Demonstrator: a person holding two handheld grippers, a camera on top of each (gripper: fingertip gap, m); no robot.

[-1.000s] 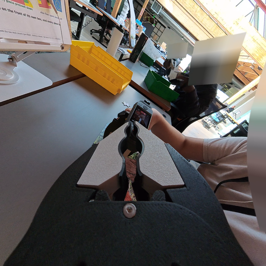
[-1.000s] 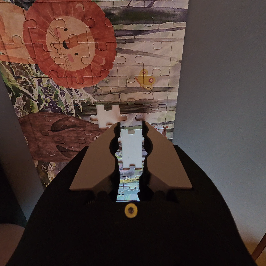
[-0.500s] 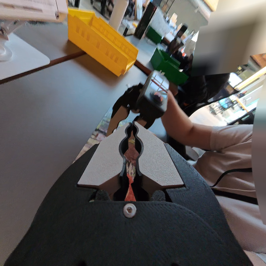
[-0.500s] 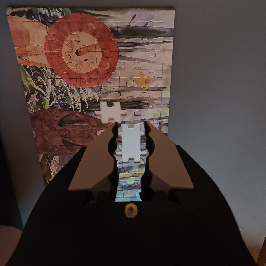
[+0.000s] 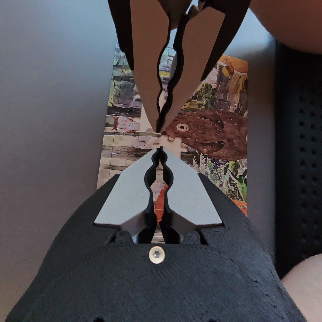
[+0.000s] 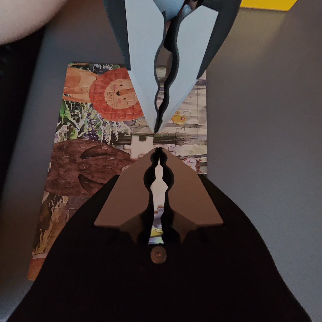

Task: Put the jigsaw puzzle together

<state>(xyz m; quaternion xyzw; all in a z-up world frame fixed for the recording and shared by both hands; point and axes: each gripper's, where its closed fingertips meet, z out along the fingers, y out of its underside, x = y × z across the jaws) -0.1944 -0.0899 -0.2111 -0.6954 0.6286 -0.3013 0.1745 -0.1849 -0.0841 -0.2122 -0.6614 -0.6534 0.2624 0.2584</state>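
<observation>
From the left wrist view, the left gripper (image 5: 160, 148) sits mid-frame with its tips pressed together over the puzzle (image 5: 217, 132), which lies flat on a grey table (image 5: 52, 104). The right gripper (image 5: 159, 130) points down from the top, tips also closed. A white gap (image 5: 172, 143) shows between them. From the right wrist view, the right gripper (image 6: 158, 149) is closed at centre above the puzzle (image 6: 90, 156), the left gripper (image 6: 155, 130) closed opposite, the gap (image 6: 141, 145) just left of the tips.

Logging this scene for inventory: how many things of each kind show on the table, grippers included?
Grippers: 2 (left gripper, right gripper)
Jigsaw puzzle: 1
White patches in it: 2
Yellow object, top edge: 1
Total: 6
</observation>
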